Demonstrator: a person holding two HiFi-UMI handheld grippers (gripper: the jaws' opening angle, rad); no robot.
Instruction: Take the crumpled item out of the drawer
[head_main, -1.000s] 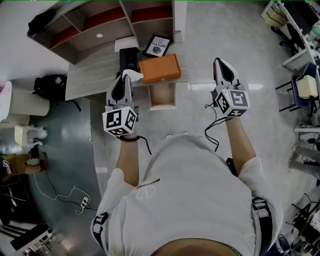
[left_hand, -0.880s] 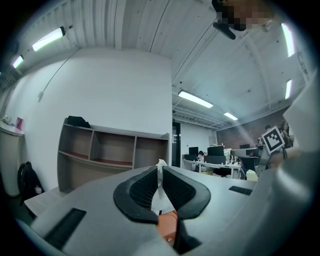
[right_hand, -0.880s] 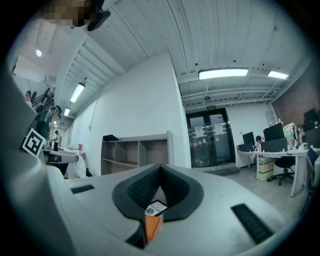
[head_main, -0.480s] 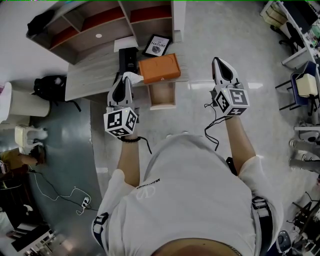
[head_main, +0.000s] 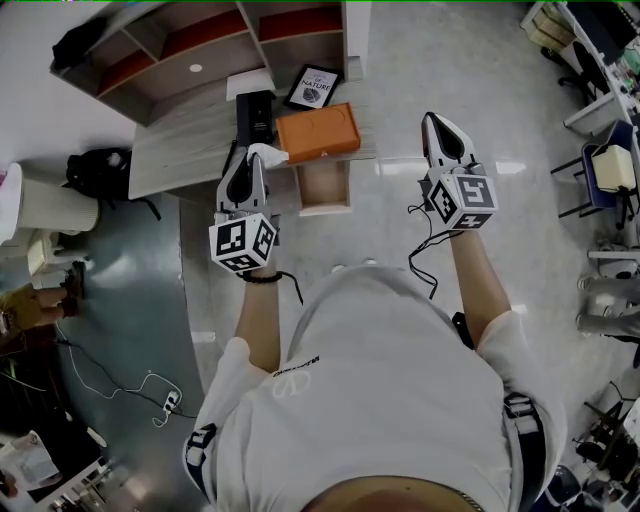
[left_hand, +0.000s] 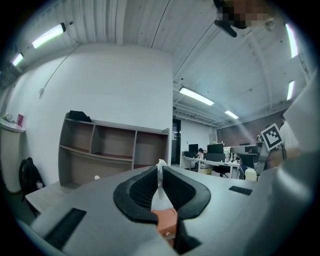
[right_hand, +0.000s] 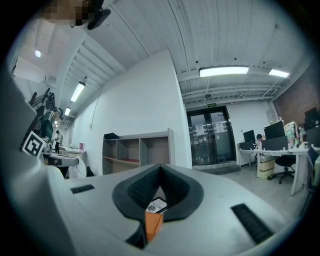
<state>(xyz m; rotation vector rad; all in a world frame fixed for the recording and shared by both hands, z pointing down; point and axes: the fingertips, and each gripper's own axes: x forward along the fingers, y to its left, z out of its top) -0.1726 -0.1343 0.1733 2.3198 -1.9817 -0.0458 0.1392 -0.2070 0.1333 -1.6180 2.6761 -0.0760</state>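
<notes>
Faces one grey desk (head_main: 180, 150) with one drawer (head_main: 325, 190) pulled open at its front edge, apparently to give access, just in front of one orange box (head_main: 318, 133) and one framed card (head_main: 312, 88) near the right edge. Holds two grippers level: the left gripper (head_main: 246, 152) above the front edge just left of the drawer, pinching the one white crumpled item (head_main: 266, 154) already clear of the drawer, seemingly to carry it away. Parks the right gripper (head_main: 437, 122) beyond the desk's right edge, pressed together on nothing, probably to stay out of the way.
</notes>
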